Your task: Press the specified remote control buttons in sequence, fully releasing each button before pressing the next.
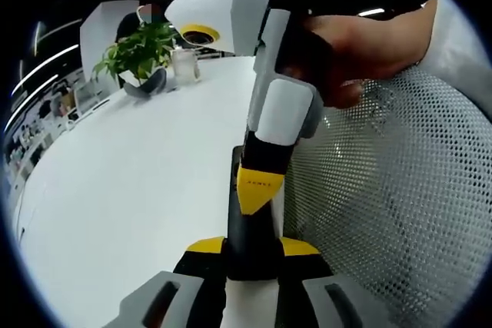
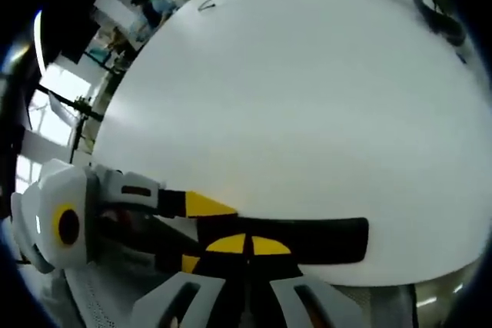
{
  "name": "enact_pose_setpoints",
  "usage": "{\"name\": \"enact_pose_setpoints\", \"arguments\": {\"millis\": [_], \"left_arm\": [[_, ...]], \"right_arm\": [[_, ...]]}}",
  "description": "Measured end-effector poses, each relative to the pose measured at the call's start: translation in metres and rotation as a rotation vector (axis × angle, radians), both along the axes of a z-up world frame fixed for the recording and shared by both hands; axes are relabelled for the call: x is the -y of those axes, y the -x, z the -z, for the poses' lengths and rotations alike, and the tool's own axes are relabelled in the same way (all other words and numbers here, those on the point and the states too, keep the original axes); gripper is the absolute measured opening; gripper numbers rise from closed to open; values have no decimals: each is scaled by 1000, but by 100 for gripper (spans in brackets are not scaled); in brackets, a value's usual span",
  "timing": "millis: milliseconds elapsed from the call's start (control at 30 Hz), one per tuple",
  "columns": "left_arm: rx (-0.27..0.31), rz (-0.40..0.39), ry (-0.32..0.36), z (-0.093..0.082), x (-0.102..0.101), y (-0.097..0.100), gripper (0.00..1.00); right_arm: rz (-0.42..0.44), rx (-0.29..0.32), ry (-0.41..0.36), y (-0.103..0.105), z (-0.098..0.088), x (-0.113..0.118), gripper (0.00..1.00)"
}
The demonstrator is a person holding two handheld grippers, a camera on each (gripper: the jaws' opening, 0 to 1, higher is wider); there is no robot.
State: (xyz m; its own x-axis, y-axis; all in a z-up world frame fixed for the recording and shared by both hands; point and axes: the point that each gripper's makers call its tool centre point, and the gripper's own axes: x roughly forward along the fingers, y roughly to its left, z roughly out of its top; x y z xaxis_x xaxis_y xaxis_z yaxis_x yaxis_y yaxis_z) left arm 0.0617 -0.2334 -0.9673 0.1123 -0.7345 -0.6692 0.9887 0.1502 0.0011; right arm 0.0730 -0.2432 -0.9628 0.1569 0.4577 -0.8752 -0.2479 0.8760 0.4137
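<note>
White table (image 1: 131,190) takes most of both views, broad bare top. In the left gripper view a white mesh chair back (image 1: 400,190) sits at the table edge on the right side. A potted green plant (image 1: 138,51) stands far off on the table with a small glass jar (image 1: 185,63) just beside it.

Black remote control (image 1: 254,228) is at the table edge, held off the near rim. In the left gripper view it runs straight up from the bottom, clamped between the left gripper (image 1: 252,250) yellow-tipped jaws, which pinch its near end from both sides. In the right gripper view the remote (image 2: 307,237) lies crosswise as a long dark bar over the table rim.

Right gripper (image 1: 257,190) comes down from the top of the left gripper view, a person's hand (image 1: 361,48) around its body; its yellow tips look pressed together and rest on the remote's upper face. In the right gripper view its own yellow tips (image 2: 247,245) sit close together, touching the remote near its middle. The left gripper (image 2: 196,207) enters that view from the left, yellow tip against the remote's end.

Buttons too dark to make out.
</note>
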Motion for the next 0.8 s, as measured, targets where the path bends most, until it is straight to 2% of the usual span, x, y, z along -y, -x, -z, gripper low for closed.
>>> {"name": "enact_pose_setpoints", "arguments": {"millis": [467,800], "left_arm": [[-4,-45,-8,-2,8,-2,26],[-9,-55,-20,-2,8,-2,26]], "right_arm": [[53,-12,-40,1,-3,2,0],[41,-12,-39,2,-4,2,0]]}}
